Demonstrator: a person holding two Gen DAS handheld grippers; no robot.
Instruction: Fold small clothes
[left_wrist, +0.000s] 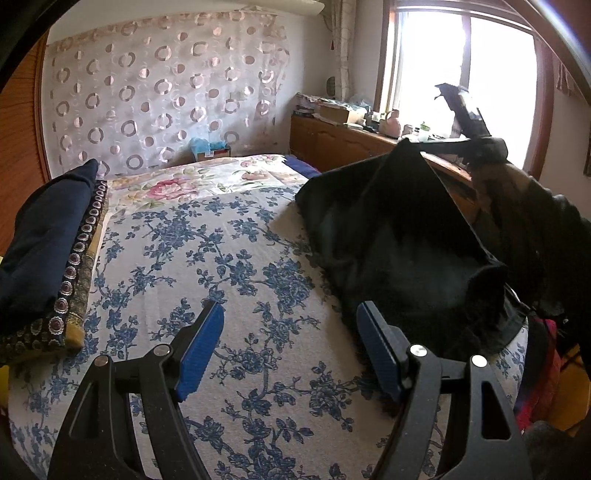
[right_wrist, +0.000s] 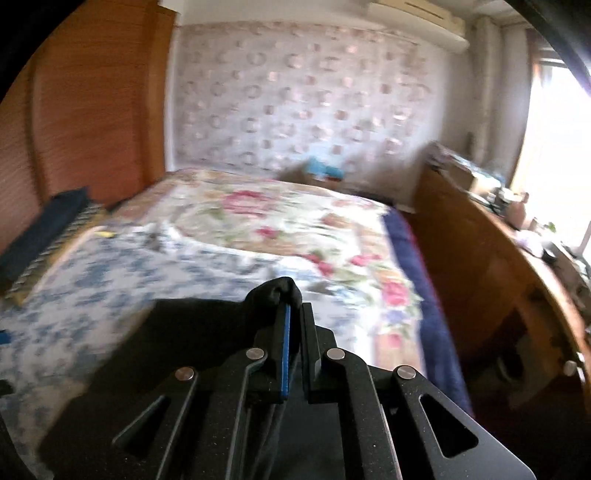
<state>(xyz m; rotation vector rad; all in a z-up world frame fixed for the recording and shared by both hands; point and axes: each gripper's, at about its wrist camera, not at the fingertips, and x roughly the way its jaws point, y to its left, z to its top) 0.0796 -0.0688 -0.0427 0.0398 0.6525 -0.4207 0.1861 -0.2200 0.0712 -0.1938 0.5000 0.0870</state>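
The left gripper (left_wrist: 290, 350) is held with jaws apart over the blue-flowered bedspread (left_wrist: 221, 258). A black garment (left_wrist: 399, 243) is lifted at one corner by the right gripper (left_wrist: 476, 146).

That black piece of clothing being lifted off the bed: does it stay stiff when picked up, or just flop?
Probably floppy: the black garment hangs like a tent from the one corner pinched in the right gripper, its lower edge trailing on the bedspread. It looks light, since one small pinch carries it. It seems unlikely to slip, bunched between shut pads.
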